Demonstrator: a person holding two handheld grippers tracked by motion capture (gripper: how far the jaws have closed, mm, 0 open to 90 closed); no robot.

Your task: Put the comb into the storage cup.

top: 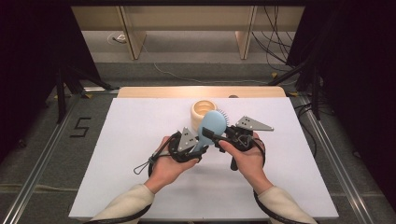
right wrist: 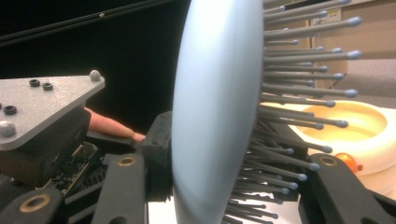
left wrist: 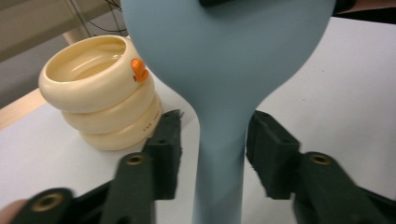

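A light blue hairbrush (top: pixel 212 125) is held up over the white table top (top: pixel 140 130), head up and handle down. My right gripper (top: pixel 213 136) is shut on its head: in the right gripper view (right wrist: pixel 219 149) one pad presses the smooth back (right wrist: pixel 215 107) and the other sits among the bristles. My left gripper (top: pixel 200 148) is open around the handle (left wrist: pixel 219 177), with a gap at the left pad (left wrist: pixel 166 149). Just behind stands a cream ringed holder (top: pixel 203 109) (left wrist: pixel 100 88) (right wrist: pixel 359 126) with a small orange tab (left wrist: pixel 138 70).
The white top ends in a wooden strip (top: pixel 201 91) at the far side. Beyond it are wooden furniture legs (top: pixel 133 42) and loose cables (top: pixel 275 42) on the floor. Black stands (top: pixel 60 88) flank the table on both sides.
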